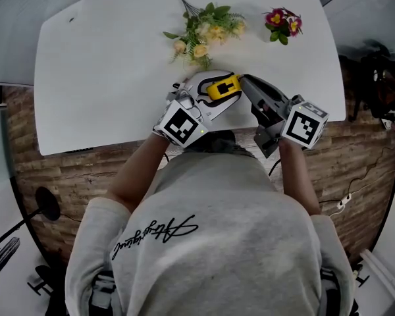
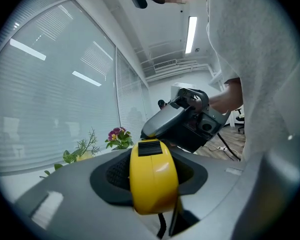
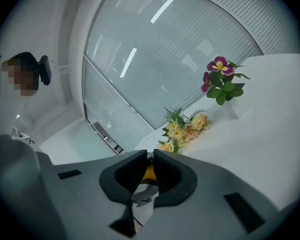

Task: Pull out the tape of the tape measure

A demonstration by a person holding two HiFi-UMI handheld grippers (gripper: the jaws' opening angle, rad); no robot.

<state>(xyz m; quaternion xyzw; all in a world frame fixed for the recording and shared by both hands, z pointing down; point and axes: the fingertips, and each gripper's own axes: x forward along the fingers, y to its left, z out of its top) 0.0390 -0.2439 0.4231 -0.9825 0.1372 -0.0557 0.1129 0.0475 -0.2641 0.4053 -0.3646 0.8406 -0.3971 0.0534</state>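
Sitting between the jaws of the left gripper [image 2: 151,196], the yellow tape measure [image 2: 152,176] is held with its rounded case edge-on to that gripper's camera. A black ribbed patch lies on its top and a thin black strap [image 2: 162,227] hangs under it. The left jaws stand partly apart, and their dark pads press the case from both sides. In the head view the tape measure is over the near edge of the white table [image 1: 105,64], in front of the person's chest.

The right gripper [image 1: 243,79] comes in from the right, and its tip meets the right side of the case. In the right gripper view its two dark pads are drawn almost together, with only a thin slit left between them. The yellow of the case shows just behind that slit. Whether the tape's end is pinched there cannot be made out.

Each gripper carries a cube with square black-and-white markers, the left cube [image 1: 181,125] and the right cube [image 1: 305,125] both close to the person's body.

Farther back on the table lies a bunch of cream and yellow flowers [image 1: 201,35], just beyond the grippers. A small cluster of purple flowers [image 1: 283,24] stands apart to its right. The person wears a grey sweatshirt [image 1: 217,236], and a wooden floor [image 1: 66,170] shows below the table's edge.
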